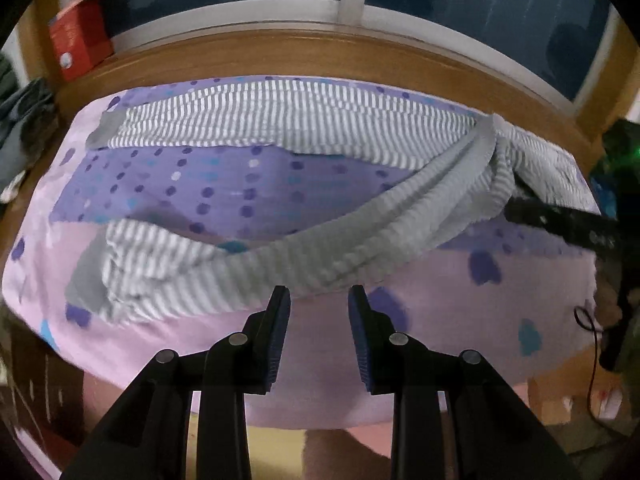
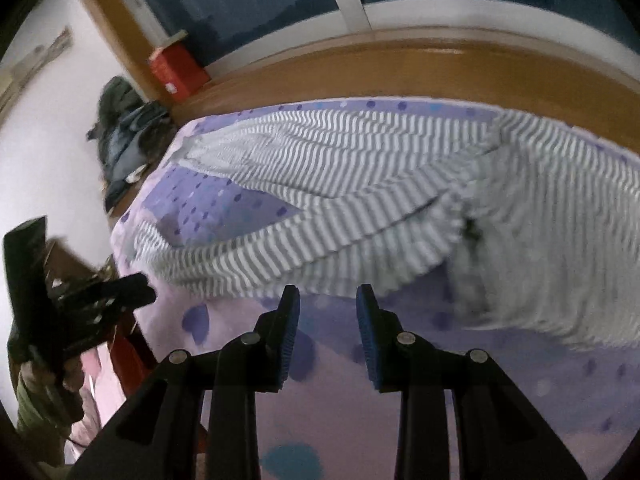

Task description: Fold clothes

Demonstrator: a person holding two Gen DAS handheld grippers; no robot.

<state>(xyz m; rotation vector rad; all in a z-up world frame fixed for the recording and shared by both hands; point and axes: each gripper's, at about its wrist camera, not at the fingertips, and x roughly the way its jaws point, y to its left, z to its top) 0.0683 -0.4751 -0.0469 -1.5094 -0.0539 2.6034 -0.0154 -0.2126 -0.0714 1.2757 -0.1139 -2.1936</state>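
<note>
Striped gray-white trousers (image 1: 280, 128) lie on a bed with a lilac dotted sheet (image 1: 168, 188), spread in a V. One leg runs along the far edge by the wooden sill (image 1: 360, 56), and the other sags toward the near edge.

Going left to right in the left wrist view:
- A red box (image 1: 80, 40) sits on the sill, and a dark clothes pile (image 1: 24, 128) lies off the bed's left end.
- The two leg cuffs (image 1: 104, 132) are at the left, the far one flat. The near cuff is bunched at the near-left edge.
- The ribbed waistband (image 1: 400, 220) runs diagonally to the right, rumpled and partly doubled over.
- The left gripper (image 1: 319, 300) hovers just short of the near leg and waistband. Its jaws are parted, nothing is between the pads, and no cloth is touched.

The right wrist view is motion-blurred:
- The left gripper (image 2: 100, 292) shows at the far left, off the bed edge.
- The striped leg (image 2: 280, 256) is in the middle, and the trouser seat with a small dark mark is at the right.
- The right gripper (image 2: 328, 300) sits over bare sheet just beside the near leg's edge. Its jaws are parted and empty.

Judged step: reaching in to grab the garment, fold barely begun.

To do it well:
- Pinch the near leg at two well-separated points, the left gripper near the cuff and the right near the waistband.
- Take only that leg's layers, not the sheet.
- Lift a little, carry the leg across onto the far leg, and line up the cuffs and side seams.
- Flatten the twisted waistband first, or the crease will lock in.
- Keep tension between the grippers so the middle doesn't sag.
</note>
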